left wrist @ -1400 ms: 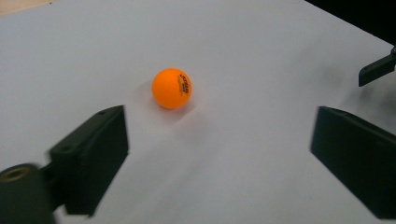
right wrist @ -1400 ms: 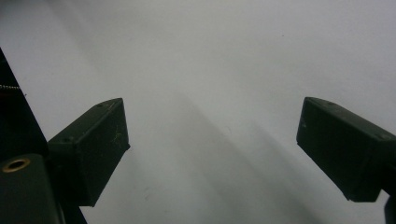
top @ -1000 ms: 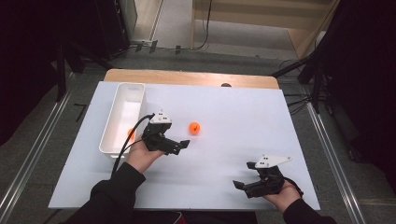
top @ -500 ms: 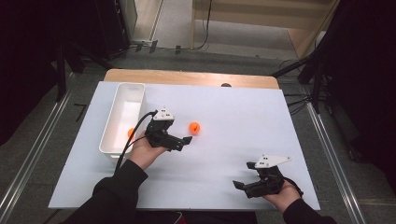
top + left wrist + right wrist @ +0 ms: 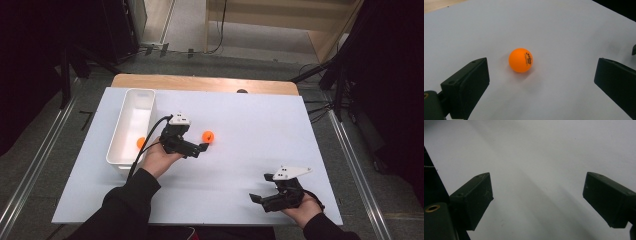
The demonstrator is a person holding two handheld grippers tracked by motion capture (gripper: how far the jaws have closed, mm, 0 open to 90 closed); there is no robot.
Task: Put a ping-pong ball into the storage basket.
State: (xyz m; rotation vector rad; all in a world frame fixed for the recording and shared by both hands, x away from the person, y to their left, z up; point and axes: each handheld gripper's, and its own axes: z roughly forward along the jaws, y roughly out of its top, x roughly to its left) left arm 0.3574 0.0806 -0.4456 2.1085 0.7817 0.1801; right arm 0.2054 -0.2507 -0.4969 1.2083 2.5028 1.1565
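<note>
near table (image 5: pixel 240 120) centre: orange ball (image 5: pixel 208 136) on surface, just ahead of left gripper (image 5: pixel 201 148), between its wide-spread jaws, untouched. right gripper (image 5: pixel 256 198) near front right corner, jaws released, nothing held. second ball (image 5: pixel 141 143) inside white bin (image 5: pixel 131 102).

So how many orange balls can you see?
2. One orange ball sits on the white table, just ahead of the open left gripper. The other ball lies inside the white bin. The bin's near wall could hide more.
</note>
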